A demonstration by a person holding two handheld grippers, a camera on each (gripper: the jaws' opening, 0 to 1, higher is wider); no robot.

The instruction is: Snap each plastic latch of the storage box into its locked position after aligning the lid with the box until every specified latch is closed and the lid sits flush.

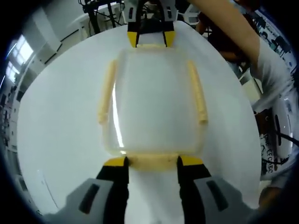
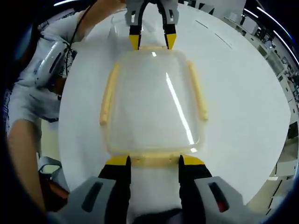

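While the translucent storage box lies with its lid on in the middle of the round white table, the two grippers face each other across its long axis, one at each short end. In the left gripper view the left gripper stands with its jaws spread about as wide as the pale yellow end latch, their yellow tips at either end of it and seemingly touching it, nothing gripped between them. The right gripper shows beyond the far end, jaws likewise parted over the far latch. The right gripper view mirrors this: its own jaws bracket the near latch.

The box's long axis runs straight away from each tool, so each end latch lies directly ahead of its own gripper; each gripper is nearest its own latch. The long side latches and look splayed outward, probably not yet snapped, though I cannot be sure. The lid appears aligned. Open tabletop lies on both long sides, giving room to swing round; a person's arm stands beyond the table edge
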